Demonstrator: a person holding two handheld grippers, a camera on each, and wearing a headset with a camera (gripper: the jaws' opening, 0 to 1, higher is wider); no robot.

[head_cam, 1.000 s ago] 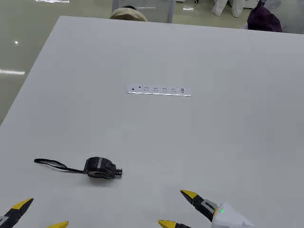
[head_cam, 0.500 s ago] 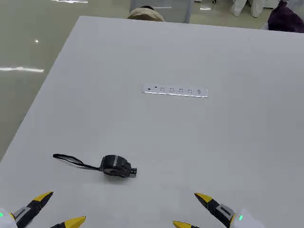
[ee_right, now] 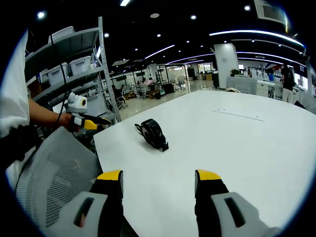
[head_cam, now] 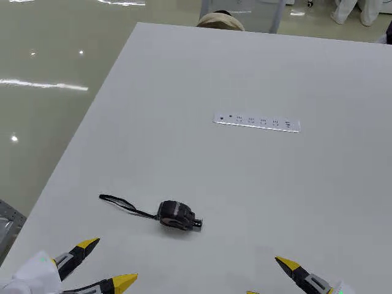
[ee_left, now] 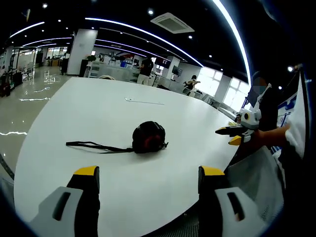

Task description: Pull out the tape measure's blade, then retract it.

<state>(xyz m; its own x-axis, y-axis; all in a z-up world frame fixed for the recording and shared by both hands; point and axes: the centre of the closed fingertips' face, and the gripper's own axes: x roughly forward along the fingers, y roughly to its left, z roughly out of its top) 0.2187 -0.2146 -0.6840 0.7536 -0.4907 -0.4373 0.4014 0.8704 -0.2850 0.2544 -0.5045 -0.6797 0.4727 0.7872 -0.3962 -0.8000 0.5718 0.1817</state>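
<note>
A black tape measure (head_cam: 176,215) lies on the white table (head_cam: 257,177), its wrist strap (head_cam: 122,205) trailing to the left and its blade tip at the case's right end. It sits ahead of the jaws in the left gripper view (ee_left: 149,137) and in the right gripper view (ee_right: 153,133). My left gripper (head_cam: 104,266) stands open at the table's near left corner, short of the tape. My right gripper (head_cam: 272,278) is open at the near edge, to the right of the tape. Both hold nothing.
A white power strip (head_cam: 256,122) lies flat further out on the table. The table's left edge drops to a shiny floor (head_cam: 49,73). A mesh chair back (ee_right: 44,177) and shelving (ee_right: 74,64) stand to the left. People stand at the far end.
The head camera has swung left, so the whole scene has shifted right. The left gripper has come further into view at the bottom left; the tape measure has not moved on the table.
</note>
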